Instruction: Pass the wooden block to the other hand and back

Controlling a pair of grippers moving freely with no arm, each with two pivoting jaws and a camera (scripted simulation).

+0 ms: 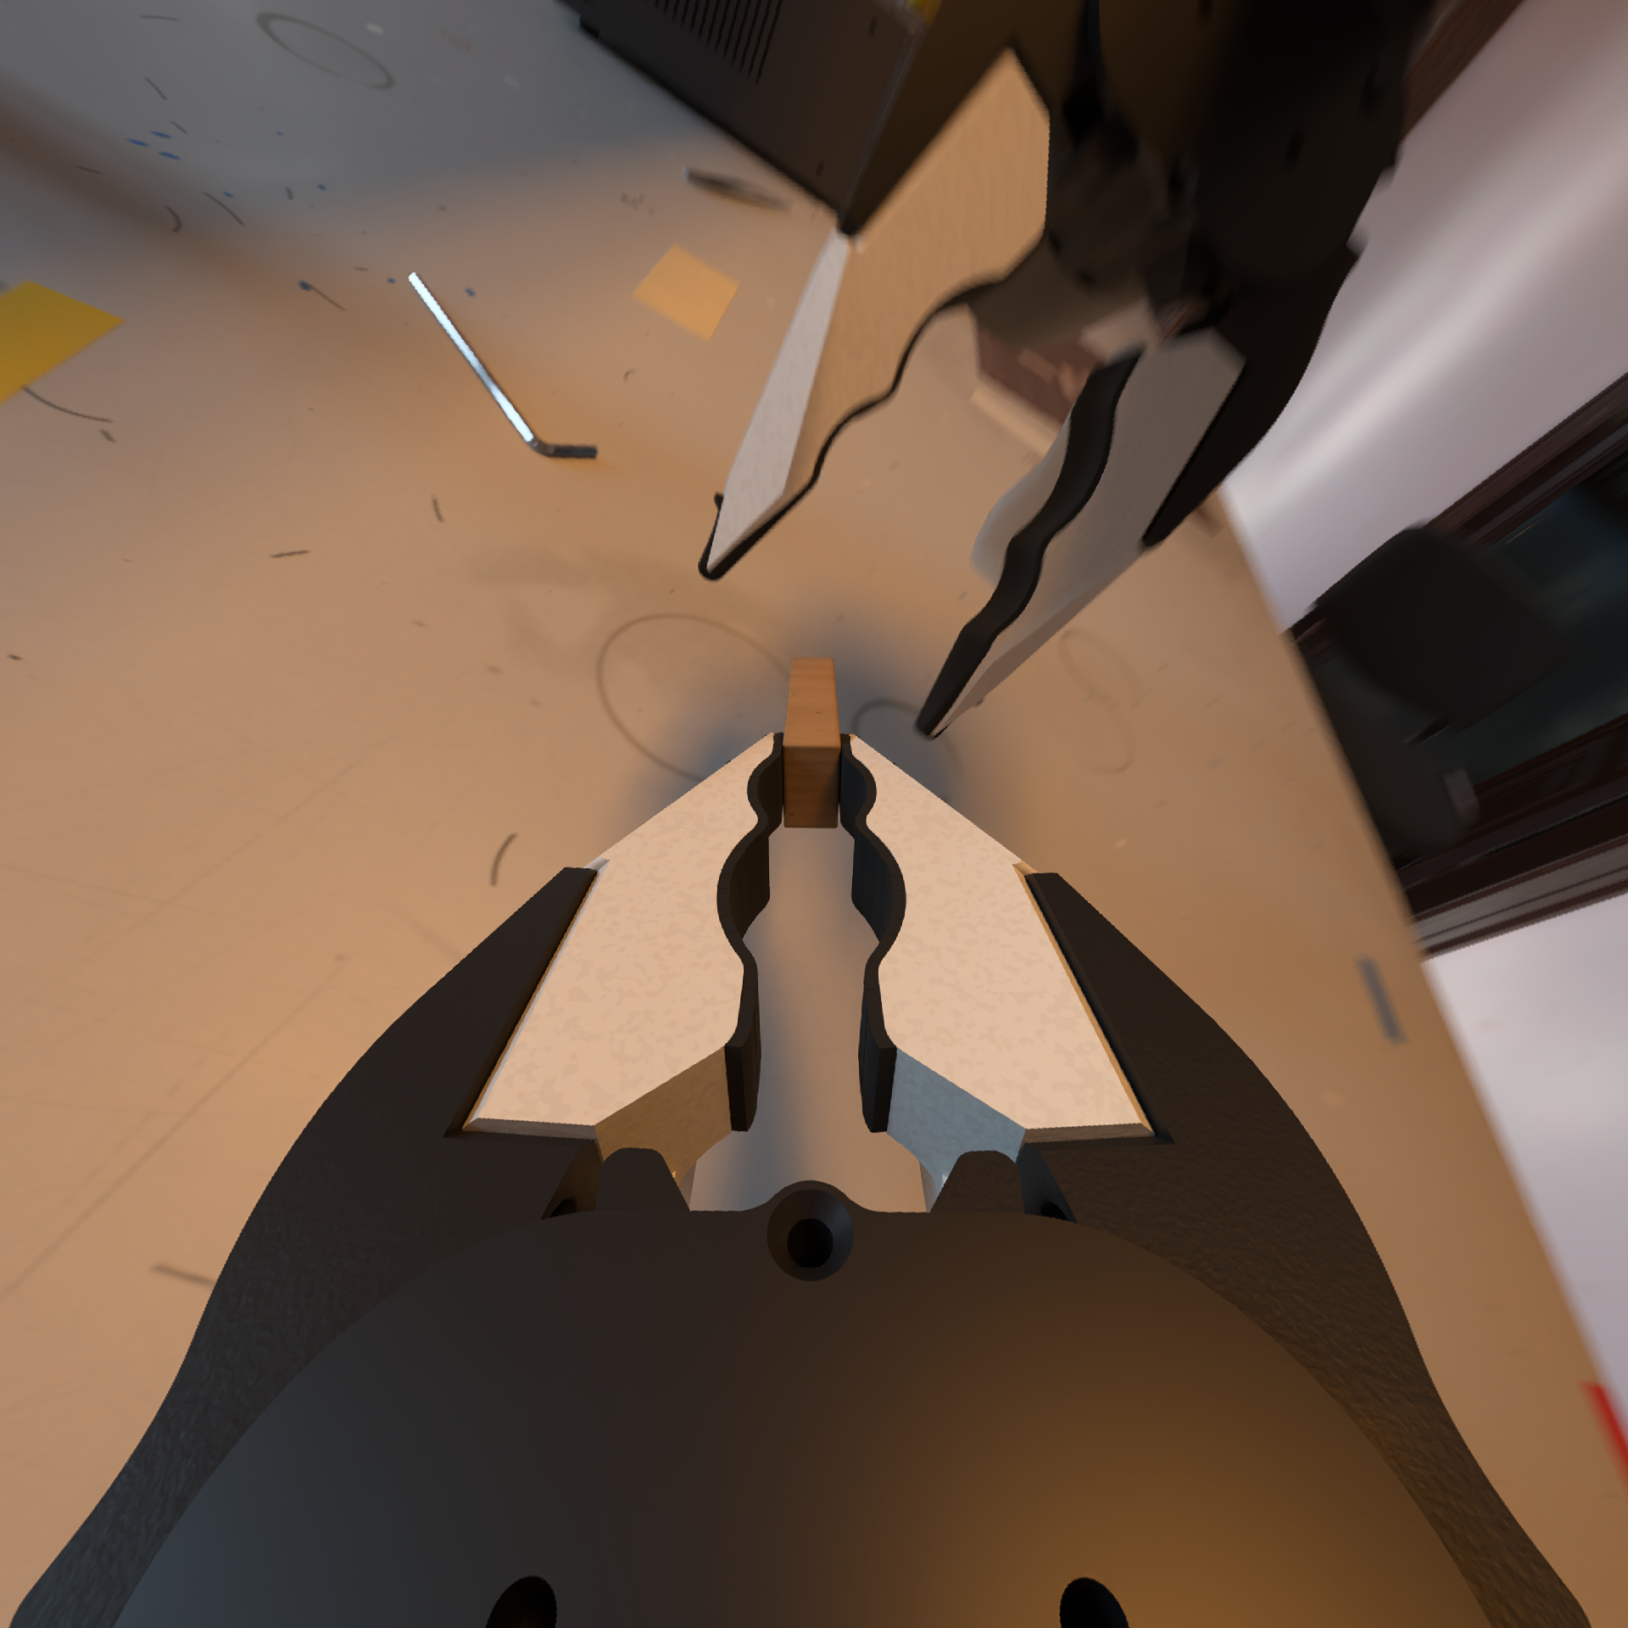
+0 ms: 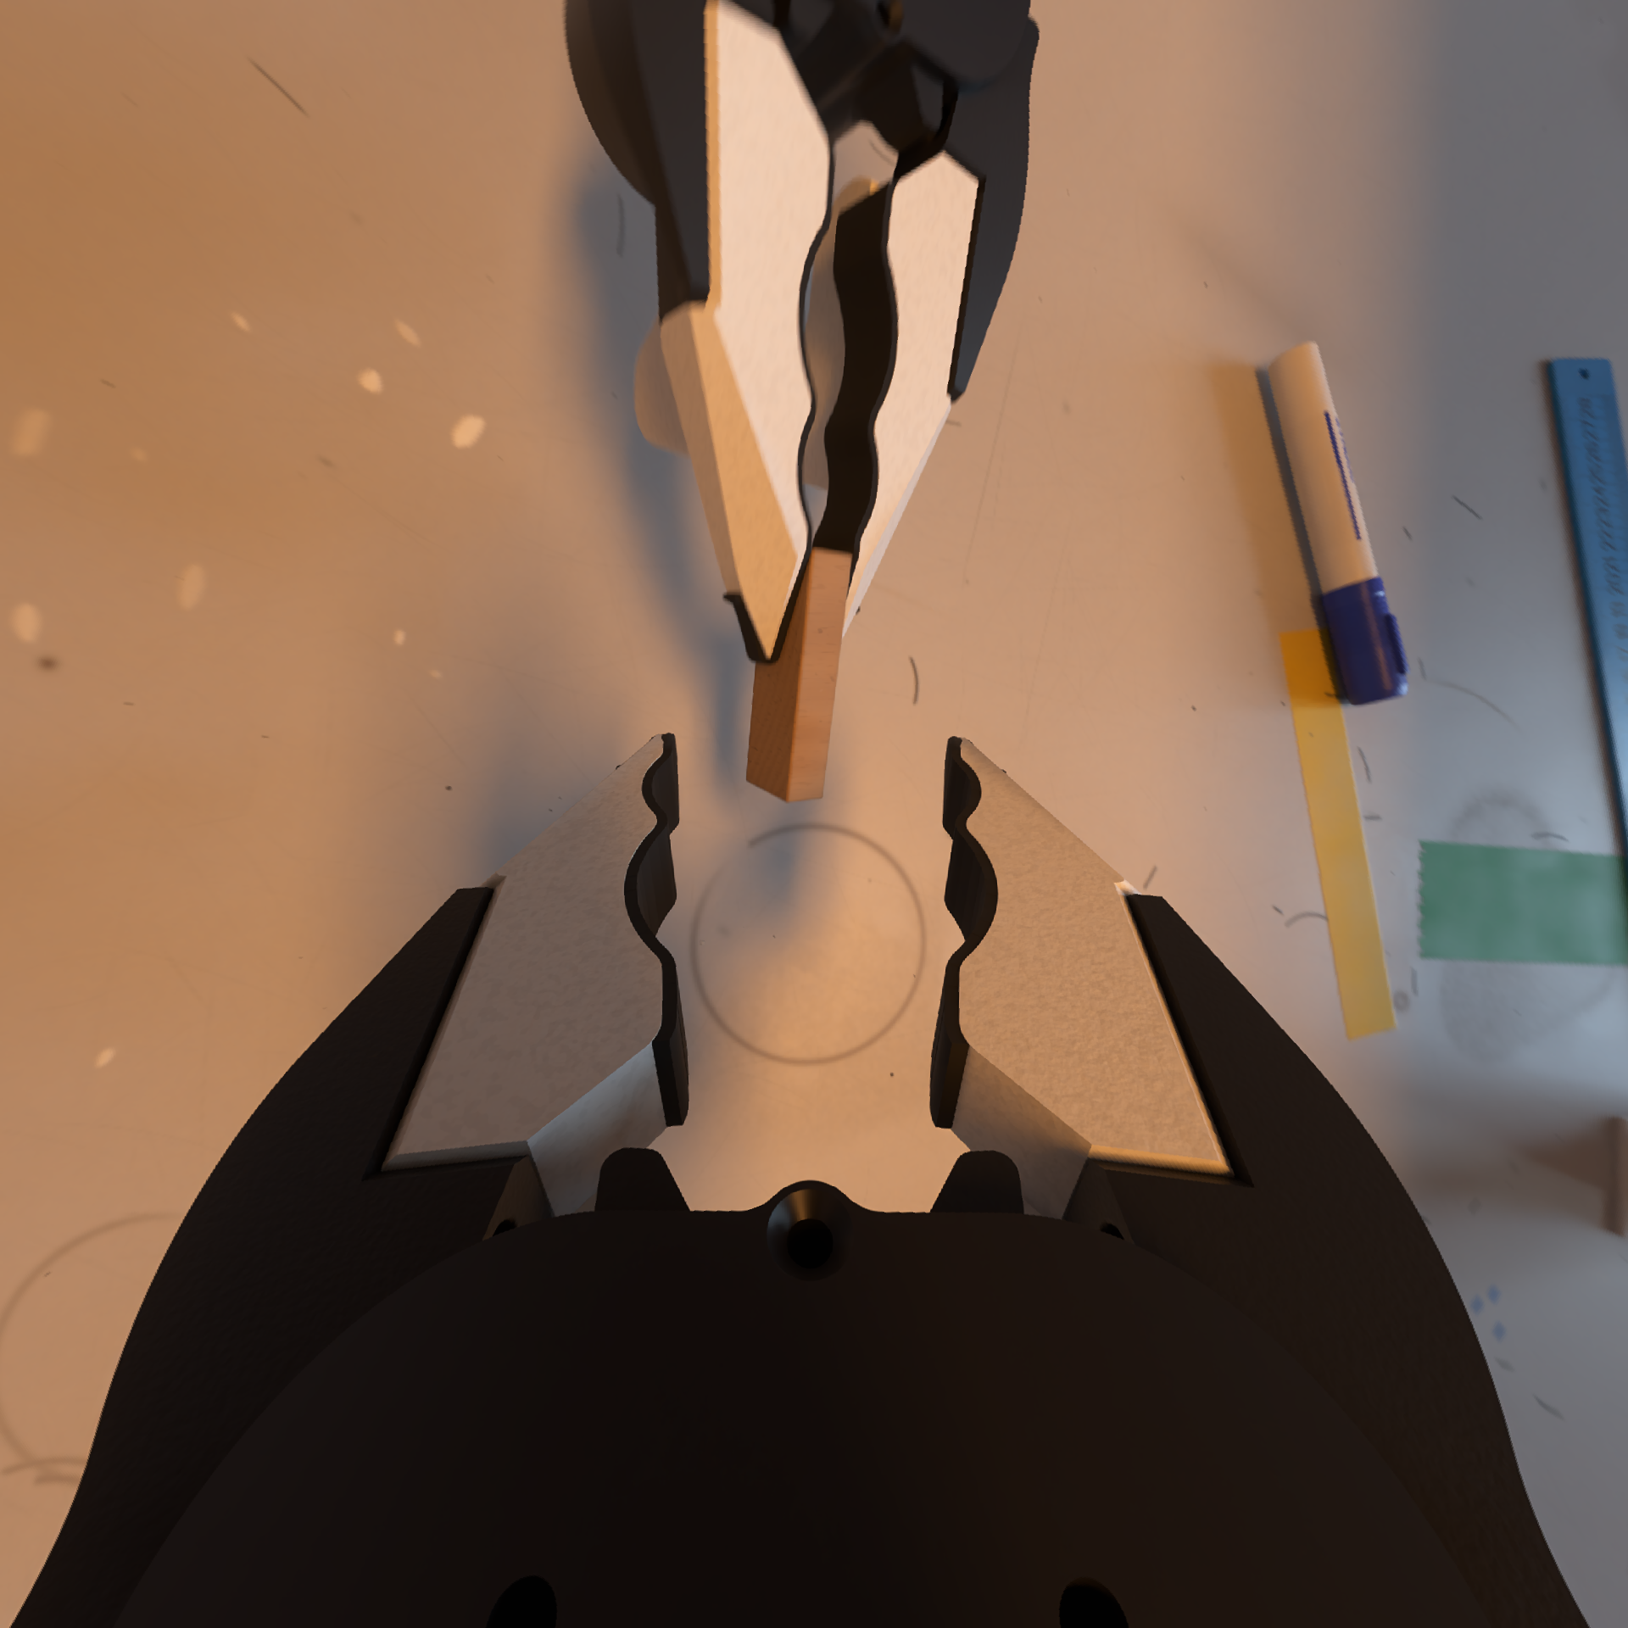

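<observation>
A small wooden block (image 1: pixel 810 744) is clamped between the tips of my left gripper (image 1: pixel 811 749), held above the table with its far end sticking out past the tips. My right gripper (image 1: pixel 819 647) faces it from just beyond, open and empty, its fingers spread on either side of the block's line. In the right wrist view the block (image 2: pixel 793 696) hangs from the left gripper (image 2: pixel 806 608) above. Its free end sits just in front of my open right gripper (image 2: pixel 810 749), level with the fingertips and apart from them.
On the worn table (image 1: pixel 264 705) lie a metal hex key (image 1: pixel 493 379), yellow paper pieces (image 1: pixel 685 291), a black box (image 1: pixel 758 79) at the back, a marker pen (image 2: pixel 1335 520), a yellow strip (image 2: pixel 1330 793), green tape (image 2: pixel 1515 899) and a blue ruler (image 2: pixel 1594 573). The table edge (image 1: pixel 1374 793) runs on the right.
</observation>
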